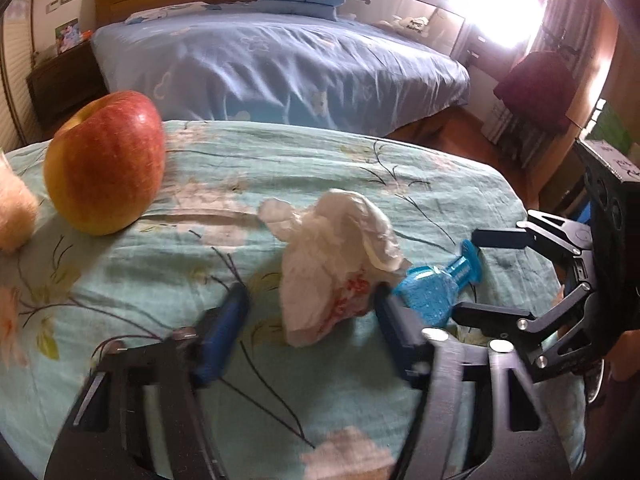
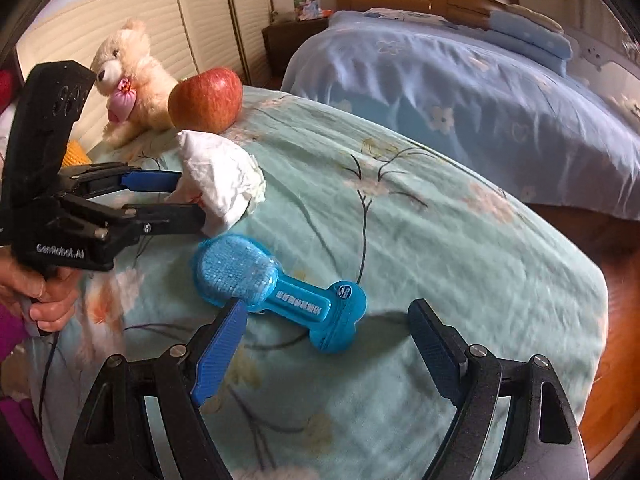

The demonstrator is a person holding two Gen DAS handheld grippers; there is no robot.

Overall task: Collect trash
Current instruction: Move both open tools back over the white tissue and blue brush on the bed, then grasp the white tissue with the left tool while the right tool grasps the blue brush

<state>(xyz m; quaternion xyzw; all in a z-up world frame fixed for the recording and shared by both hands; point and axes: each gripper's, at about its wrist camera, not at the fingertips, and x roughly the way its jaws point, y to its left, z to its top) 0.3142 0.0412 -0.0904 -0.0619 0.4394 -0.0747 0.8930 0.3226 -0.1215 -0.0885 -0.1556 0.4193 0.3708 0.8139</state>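
A crumpled white tissue (image 1: 332, 248) (image 2: 224, 176) lies on the teal floral quilt (image 1: 140, 280). My left gripper (image 1: 312, 304) (image 2: 192, 198) straddles it. The right pad touches the tissue, a gap shows at the left pad, and the jaws stand open. Just right of the tissue lies a flat blue plastic package (image 1: 432, 284) (image 2: 276, 288). My right gripper (image 2: 326, 312) (image 1: 468, 276) is wide open, low over the quilt, one finger on each side of the package's narrow end, not pressing it.
A red apple (image 1: 106, 164) (image 2: 206, 98) and a cream teddy bear (image 2: 128, 76) sit further back on the quilt. A bed with blue sheets (image 1: 280, 60) stands beyond. The quilt drops off to a wooden floor (image 2: 616, 320) on the right.
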